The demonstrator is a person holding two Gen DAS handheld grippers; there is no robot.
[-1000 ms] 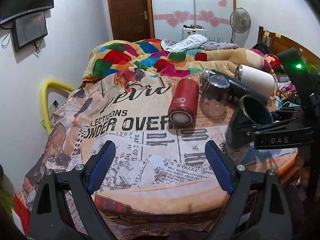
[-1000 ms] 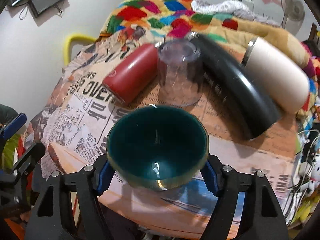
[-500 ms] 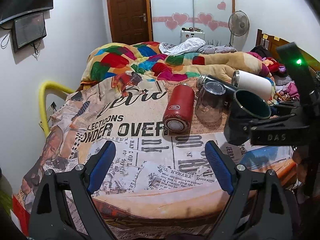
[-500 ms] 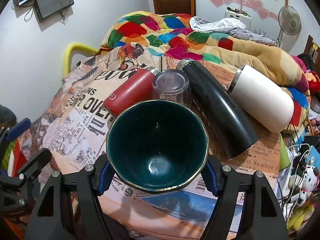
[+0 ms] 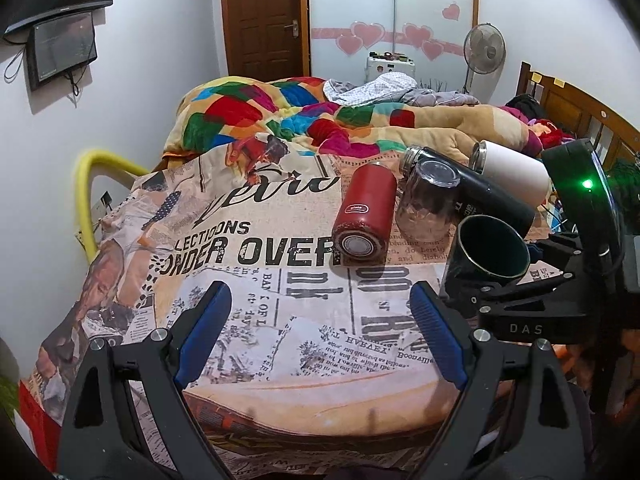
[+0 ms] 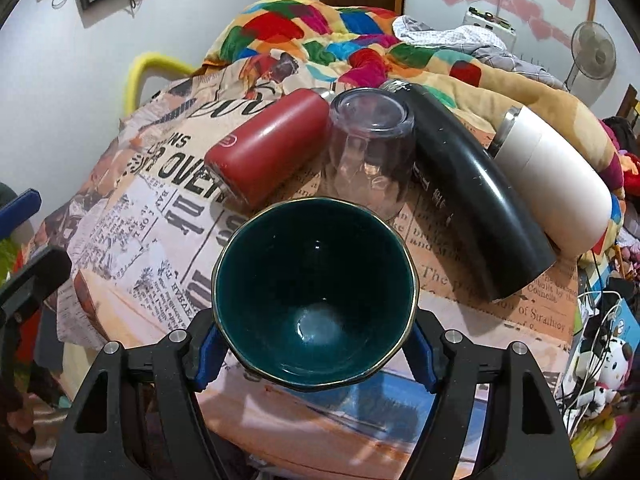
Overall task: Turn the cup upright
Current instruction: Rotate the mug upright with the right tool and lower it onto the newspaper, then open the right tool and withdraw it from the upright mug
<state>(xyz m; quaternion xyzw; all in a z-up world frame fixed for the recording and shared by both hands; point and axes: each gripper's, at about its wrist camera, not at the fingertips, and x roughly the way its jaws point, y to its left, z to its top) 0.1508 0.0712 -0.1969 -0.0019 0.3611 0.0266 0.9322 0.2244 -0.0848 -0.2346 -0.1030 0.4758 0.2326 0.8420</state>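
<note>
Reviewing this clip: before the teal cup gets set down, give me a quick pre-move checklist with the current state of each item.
1. Right gripper shut on the cup: ok, blue pads press both sides.
2. Cup mouth up: not ok, in the left wrist view it tilts toward the bottles.
3. Cup off the table: ok, the left wrist view shows it held above the cloth.
4. Landing spot free: ok, bare cloth lies in front of the red bottle and glass.
5. Left gripper out of the way: ok, open and empty, off to the side.
6. Cup handle position: cannot tell.
</note>
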